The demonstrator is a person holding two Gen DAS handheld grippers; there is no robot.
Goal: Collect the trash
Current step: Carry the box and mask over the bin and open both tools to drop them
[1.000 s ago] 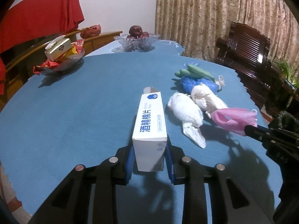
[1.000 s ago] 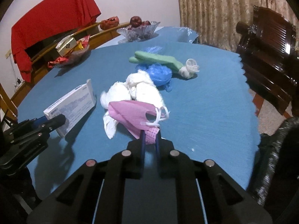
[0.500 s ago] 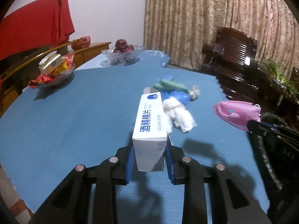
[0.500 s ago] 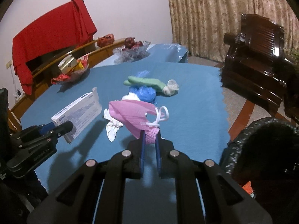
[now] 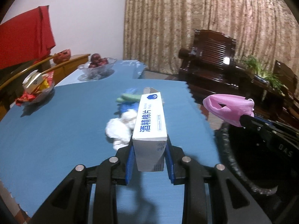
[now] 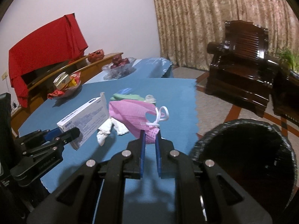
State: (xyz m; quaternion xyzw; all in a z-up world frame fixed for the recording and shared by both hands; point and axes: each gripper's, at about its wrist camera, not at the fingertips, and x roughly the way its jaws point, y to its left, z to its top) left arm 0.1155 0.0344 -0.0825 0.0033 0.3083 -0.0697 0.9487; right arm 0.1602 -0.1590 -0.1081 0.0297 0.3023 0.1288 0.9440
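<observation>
My left gripper (image 5: 149, 149) is shut on a white box with blue lettering (image 5: 151, 119), held lengthwise above the blue table (image 5: 56, 130). The same box (image 6: 84, 119) shows at the left of the right wrist view. My right gripper (image 6: 149, 136) is shut on a pink face mask (image 6: 134, 117), which also hangs at the right of the left wrist view as the mask (image 5: 228, 108). On the table lie white crumpled tissues (image 5: 121, 128), a blue wad (image 5: 127, 108) and a green piece (image 5: 129, 98). A black bin (image 6: 248, 158) stands open off the table's right edge.
Two glass bowls sit at the table's far side, one with snacks (image 5: 35, 87) and one with fruit (image 5: 97, 65). A dark wooden armchair (image 6: 241, 71) stands by the curtain. A red cloth (image 6: 46, 48) hangs over furniture on the left.
Both grippers rose and swung right with the box and the mask still held. The trash pile fell behind, and the black bin came into view at the right.
</observation>
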